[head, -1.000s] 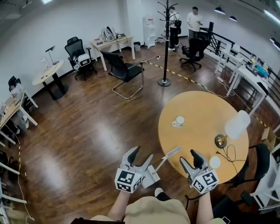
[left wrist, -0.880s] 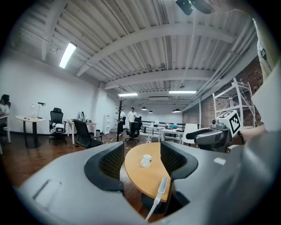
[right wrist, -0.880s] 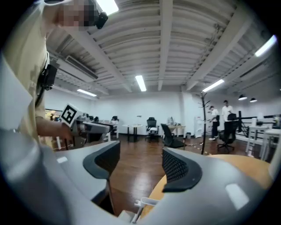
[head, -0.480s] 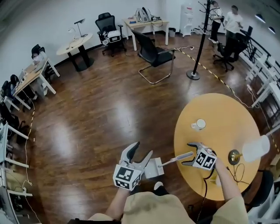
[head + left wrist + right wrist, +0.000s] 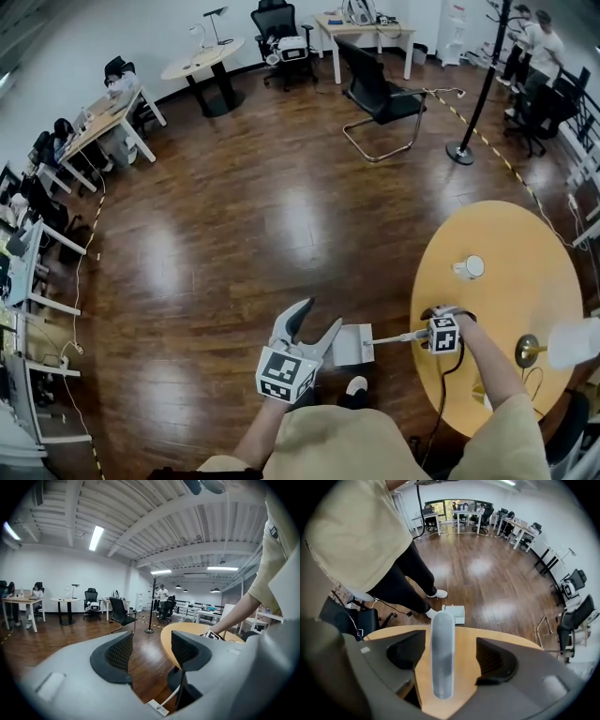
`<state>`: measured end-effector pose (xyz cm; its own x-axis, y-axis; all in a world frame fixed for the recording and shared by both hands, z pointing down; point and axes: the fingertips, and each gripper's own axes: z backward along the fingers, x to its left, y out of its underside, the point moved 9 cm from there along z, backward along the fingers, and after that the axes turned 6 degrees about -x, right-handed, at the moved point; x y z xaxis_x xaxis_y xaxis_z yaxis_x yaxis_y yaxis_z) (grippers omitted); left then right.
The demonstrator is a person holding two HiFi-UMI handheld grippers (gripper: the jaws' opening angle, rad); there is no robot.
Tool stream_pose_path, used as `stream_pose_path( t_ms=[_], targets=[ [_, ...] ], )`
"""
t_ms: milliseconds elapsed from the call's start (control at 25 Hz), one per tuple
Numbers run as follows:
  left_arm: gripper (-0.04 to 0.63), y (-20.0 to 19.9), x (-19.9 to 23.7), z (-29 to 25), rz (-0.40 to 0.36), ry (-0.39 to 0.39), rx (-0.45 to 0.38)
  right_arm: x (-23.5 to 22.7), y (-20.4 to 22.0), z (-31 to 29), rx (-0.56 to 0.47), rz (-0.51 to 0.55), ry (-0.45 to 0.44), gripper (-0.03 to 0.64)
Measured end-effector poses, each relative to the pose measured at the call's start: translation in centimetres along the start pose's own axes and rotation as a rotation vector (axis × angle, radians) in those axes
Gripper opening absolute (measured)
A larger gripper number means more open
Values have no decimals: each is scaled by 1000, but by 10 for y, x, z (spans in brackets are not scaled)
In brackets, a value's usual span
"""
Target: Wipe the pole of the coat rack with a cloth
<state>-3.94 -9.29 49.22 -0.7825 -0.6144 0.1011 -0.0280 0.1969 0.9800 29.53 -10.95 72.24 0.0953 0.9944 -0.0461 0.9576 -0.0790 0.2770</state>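
Our left gripper [image 5: 151, 645] hangs released, its ribbed black pads spread with only glossy dark plank floor [image 5: 225, 234] between them. Our right gripper [image 5: 450, 643] is also unclenched above the smooth round wooden table [image 5: 525, 281]. A rounded, pale grey handle [image 5: 442, 653] runs between its fingers with a gap on each side, down to a white boxy head [image 5: 353, 344] on the floor. The coat rack [image 5: 482, 82], a slim black pole on a round base, stands well beyond both sets of fingers.
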Motion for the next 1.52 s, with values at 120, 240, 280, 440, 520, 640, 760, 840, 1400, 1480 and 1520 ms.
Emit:
stream_pose_path(
  t_ms=[120, 240, 280, 440, 520, 640, 760, 840, 1400, 1480, 1520],
  targets=[
    [255, 5, 14, 12, 22, -31, 0, -1, 3, -17, 22, -2, -2, 291],
    [255, 1, 23, 19, 22, -56, -20, 0, 4, -30, 44, -5, 23, 137],
    [255, -1, 26, 20, 20, -60, -25, 0, 3, -30, 55, -13, 21, 74],
    [255, -2, 35, 22, 21, -55, -33, 3, -13, -25, 13, -78, 11, 69],
    [255, -1, 37, 22, 27, -45, -35, 3, -31, -18, -42, -126, 26, 69],
    [255, -2, 39, 21, 29, -30, -45, 4, -63, -5, -98, -186, 34, 67],
    [255, -5, 40, 17, 28, -15, -57, 8, -89, 7, -110, -189, 38, 67],
    [255, -6, 42, 16, 30, -9, -60, 9, -104, 18, -107, -196, 50, 67],
    [255, -13, 64, 15, 26, -13, -102, -37, -163, 172, -197, -669, 312, 66],
    [255, -19, 77, 12, 8, -37, -120, -50, -163, 185, -236, -736, 347, 66],
    [255, -23, 84, 12, 1, -54, -132, -54, -163, 189, -260, -767, 363, 66]
  ],
)
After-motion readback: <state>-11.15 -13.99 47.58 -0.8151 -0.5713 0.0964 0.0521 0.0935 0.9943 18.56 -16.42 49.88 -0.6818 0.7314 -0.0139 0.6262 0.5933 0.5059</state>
